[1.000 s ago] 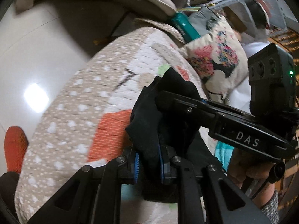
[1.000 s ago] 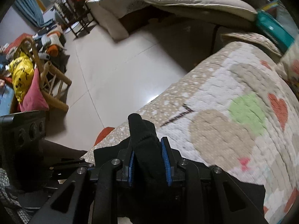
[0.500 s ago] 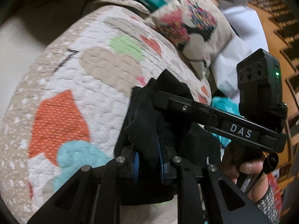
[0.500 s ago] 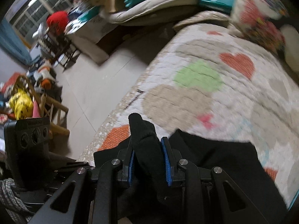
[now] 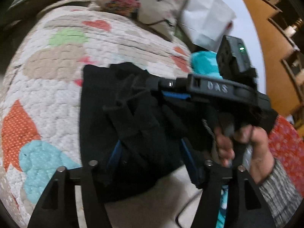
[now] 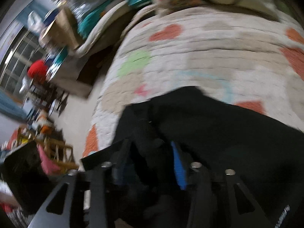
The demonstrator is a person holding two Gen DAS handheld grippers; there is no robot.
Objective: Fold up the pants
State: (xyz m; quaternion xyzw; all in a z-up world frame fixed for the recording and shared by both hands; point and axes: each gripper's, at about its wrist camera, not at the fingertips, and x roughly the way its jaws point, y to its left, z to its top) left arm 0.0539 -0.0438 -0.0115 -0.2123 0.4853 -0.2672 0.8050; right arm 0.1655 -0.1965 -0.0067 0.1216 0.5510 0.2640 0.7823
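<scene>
Left wrist view: both grippers' jaws wide apart, black pants (image 5: pixel 106 114) bunched between.

1. Ahead of my left gripper (image 5: pixel 152 152), the black pants (image 5: pixel 98 117) cover the near quilt (image 5: pixel 47 87); bare quilt lies open beyond and to the left.
2. My right gripper (image 5: pixel 171 93) crosses just ahead on the right, blocking that side.
3. A floral pillow (image 5: pixel 144 1) and white bag (image 5: pixel 207 24) close off the quilt's far edge.
4. Left of the quilt, the floor (image 6: pixel 79 114) is open; cluttered furniture (image 6: pixel 47 87) stands beyond.
</scene>
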